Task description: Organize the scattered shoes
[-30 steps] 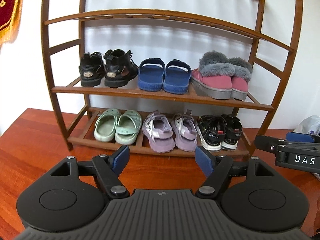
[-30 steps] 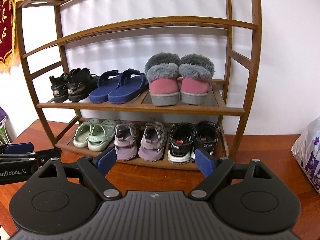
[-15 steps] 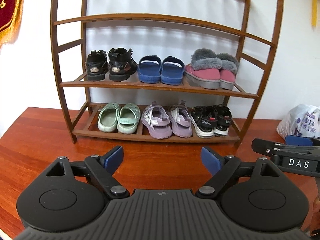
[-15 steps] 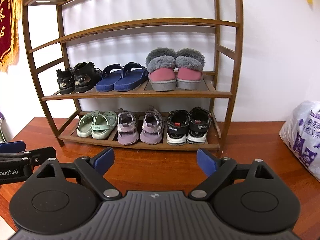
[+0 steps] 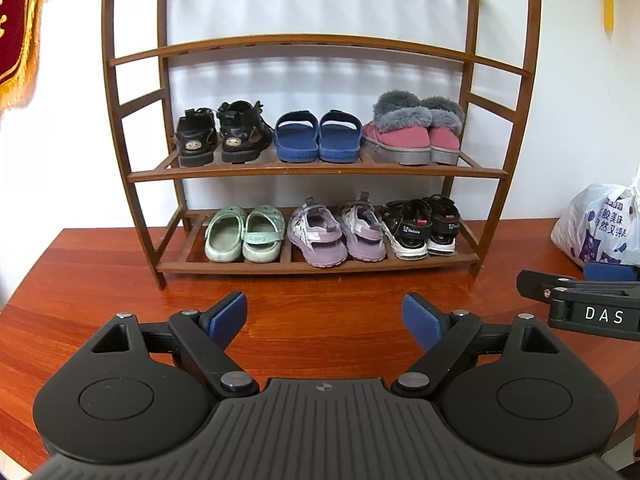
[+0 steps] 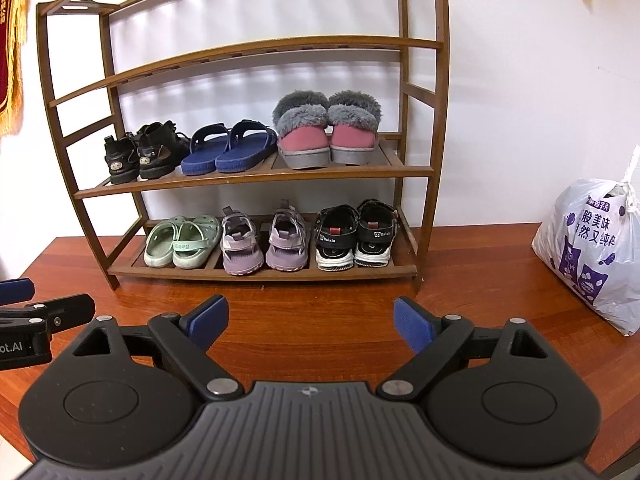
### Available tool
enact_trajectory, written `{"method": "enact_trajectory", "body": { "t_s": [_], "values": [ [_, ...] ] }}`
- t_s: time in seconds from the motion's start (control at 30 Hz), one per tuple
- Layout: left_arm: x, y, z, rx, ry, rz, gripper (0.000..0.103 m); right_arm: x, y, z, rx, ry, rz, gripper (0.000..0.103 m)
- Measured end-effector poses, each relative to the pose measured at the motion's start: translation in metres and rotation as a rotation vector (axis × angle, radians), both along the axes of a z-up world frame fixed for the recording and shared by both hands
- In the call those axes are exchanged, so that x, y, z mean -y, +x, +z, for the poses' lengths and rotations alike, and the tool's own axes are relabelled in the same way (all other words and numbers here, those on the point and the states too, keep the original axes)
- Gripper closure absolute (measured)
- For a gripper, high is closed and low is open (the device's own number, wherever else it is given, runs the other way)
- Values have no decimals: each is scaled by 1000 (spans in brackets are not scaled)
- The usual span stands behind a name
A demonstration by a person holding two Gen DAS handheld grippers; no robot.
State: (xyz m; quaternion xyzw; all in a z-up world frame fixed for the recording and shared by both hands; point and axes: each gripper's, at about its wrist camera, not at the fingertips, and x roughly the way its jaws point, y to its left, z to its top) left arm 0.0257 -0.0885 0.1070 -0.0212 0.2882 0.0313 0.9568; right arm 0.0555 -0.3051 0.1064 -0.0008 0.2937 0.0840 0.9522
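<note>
A brown wooden shoe rack (image 5: 316, 170) (image 6: 256, 178) stands on a red-brown table against a white wall. Its middle shelf holds black shoes (image 5: 218, 134), blue slides (image 5: 316, 136) and pink fur-lined slippers (image 5: 414, 130). Its bottom shelf holds green clogs (image 5: 244, 234), purple sandals (image 5: 336, 232) and black-and-white sandals (image 5: 420, 226). The same pairs show in the right wrist view, such as the pink slippers (image 6: 326, 132) and purple sandals (image 6: 264, 242). My left gripper (image 5: 325, 318) and right gripper (image 6: 311, 322) are both open and empty, held back from the rack above the table.
A white plastic bag with purple print (image 6: 592, 256) (image 5: 604, 224) sits on the table right of the rack. A red banner with gold fringe (image 5: 18, 24) hangs on the wall at left. The rack's upper shelves (image 5: 320, 46) hold nothing.
Both grippers have pulled back from the rack, so it looks smaller and farther. The plastic bag has come into fuller view. The shoes have not moved.
</note>
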Motion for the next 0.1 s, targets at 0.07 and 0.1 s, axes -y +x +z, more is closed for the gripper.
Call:
{"method": "enact_trajectory", "body": {
  "t_s": [0.07,0.1],
  "values": [
    [0,-1,1,-1,-2,6,17,1,-1,0,0,2,6,10],
    [0,-2,2,-4,-3,7,17,1,0,1,-1,2,9,10]
  ]
}}
